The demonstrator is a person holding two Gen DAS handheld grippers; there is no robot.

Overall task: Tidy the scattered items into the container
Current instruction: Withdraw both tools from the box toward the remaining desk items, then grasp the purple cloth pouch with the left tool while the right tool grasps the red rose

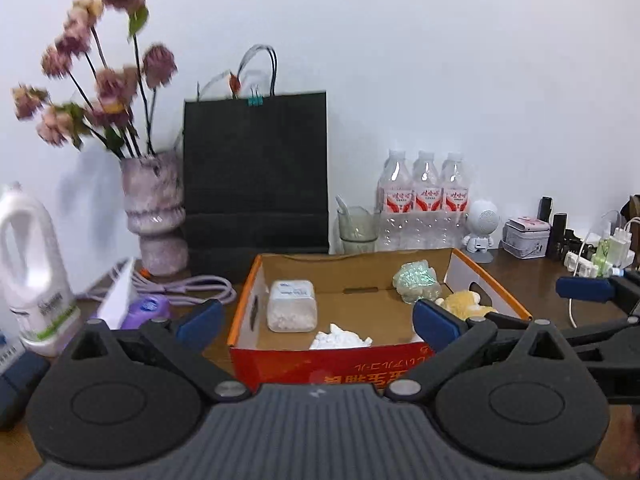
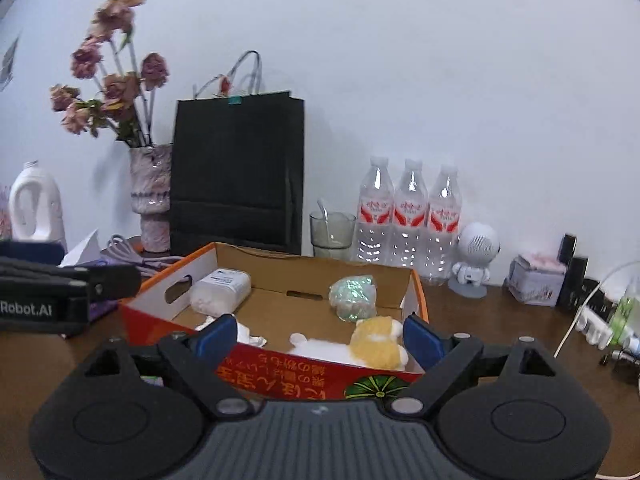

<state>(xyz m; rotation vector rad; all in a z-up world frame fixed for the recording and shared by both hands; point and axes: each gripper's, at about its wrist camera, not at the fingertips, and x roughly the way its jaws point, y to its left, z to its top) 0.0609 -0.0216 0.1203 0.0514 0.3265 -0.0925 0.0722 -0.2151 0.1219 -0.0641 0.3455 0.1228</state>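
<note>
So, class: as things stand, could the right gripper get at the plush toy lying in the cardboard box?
Probably yes. The right gripper is open and empty, and the plush toy lies just past the cardboard box's near wall, between its fingers' line. The box is open-topped; only that low wall must be cleared.

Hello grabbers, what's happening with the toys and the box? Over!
Left gripper and right gripper open, empty. Box holds plush toy, jar, tissue, shiny bundle. Nothing blocking.

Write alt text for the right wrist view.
An open, empty right hand-held gripper faces a cardboard box holding a plush toy, plastic jar, iridescent bundle and crumpled tissue. Behind stand a black bag, water bottles and flower vase.
</note>
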